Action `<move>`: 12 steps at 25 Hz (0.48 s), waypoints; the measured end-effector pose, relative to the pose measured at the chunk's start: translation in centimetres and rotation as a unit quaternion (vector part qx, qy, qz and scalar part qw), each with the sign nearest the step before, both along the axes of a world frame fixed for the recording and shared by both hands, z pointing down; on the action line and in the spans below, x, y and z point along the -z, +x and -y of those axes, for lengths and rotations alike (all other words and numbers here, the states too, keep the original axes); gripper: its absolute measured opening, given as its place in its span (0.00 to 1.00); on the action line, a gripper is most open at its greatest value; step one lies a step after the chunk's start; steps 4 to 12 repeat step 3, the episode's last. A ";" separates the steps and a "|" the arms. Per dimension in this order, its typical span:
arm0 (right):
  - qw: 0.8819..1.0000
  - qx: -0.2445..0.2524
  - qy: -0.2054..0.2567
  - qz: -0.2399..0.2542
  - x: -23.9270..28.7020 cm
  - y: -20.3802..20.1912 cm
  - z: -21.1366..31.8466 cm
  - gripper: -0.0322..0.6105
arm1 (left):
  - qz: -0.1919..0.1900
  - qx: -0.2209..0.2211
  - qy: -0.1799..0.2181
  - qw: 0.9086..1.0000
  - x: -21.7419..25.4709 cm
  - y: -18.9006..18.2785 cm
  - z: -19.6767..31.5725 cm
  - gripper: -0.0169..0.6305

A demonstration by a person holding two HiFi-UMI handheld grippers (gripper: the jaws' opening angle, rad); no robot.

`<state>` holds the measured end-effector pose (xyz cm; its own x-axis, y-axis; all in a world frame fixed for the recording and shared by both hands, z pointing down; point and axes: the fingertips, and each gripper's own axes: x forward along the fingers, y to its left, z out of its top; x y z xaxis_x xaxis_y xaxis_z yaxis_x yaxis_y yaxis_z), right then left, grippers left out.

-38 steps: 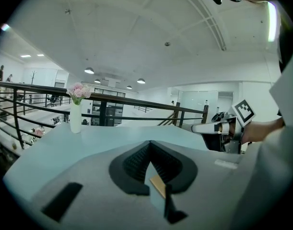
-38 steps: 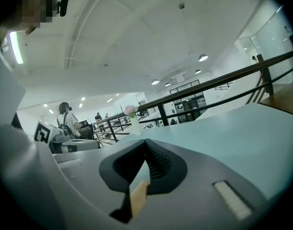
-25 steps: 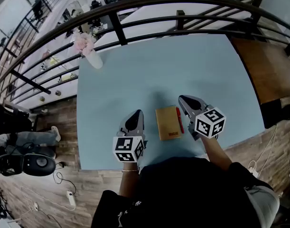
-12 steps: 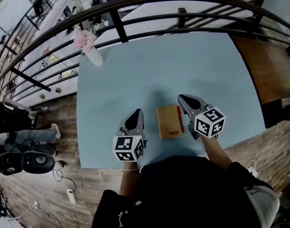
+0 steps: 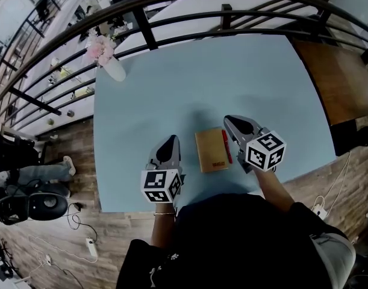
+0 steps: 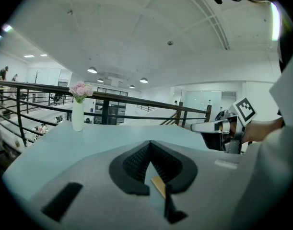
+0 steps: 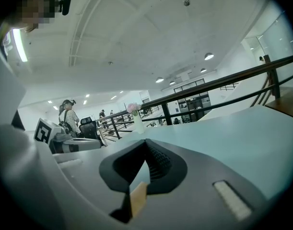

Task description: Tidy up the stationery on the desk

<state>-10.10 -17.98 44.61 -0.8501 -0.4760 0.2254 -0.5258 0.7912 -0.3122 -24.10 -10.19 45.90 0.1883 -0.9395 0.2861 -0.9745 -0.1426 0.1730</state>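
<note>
Tan notebook (image 5: 210, 150) lies flat on the light-blue desk (image 5: 171, 89), lower centre of the head view. Red pen (image 5: 226, 147) lies along its right edge, parallel; touching or just beside, can't tell. Left gripper (image 5: 170, 139) sits left of the notebook, right gripper (image 5: 227, 120) just right of the pen's upper end. Both have fingers pressed together, nothing pinched; both gripper views agree. Pen and book neat side by side: fits a desk already tidied or one yet to be sorted

Risks (judgement): pen is slim and round, so a brush from the right gripper could roll it off. Notebook is thin and flat, so closed jaws can't get under it, and a shove may slide it to the desk's lower edge, which is near. Vase (image 5: 114, 70) with pink flowers is upper left, well apart, low risk

Writing: small dark print near the notebook's lower edge, too small to read. Marker cubes (image 5: 161, 186) carry black-and-white squares only, no words
</note>
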 end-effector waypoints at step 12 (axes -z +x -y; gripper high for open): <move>1.000 0.002 0.004 0.002 0.1 -0.3 0.5 0.07 | 0.002 0.003 0.002 1.000 0.0 -0.3 0.3 0.02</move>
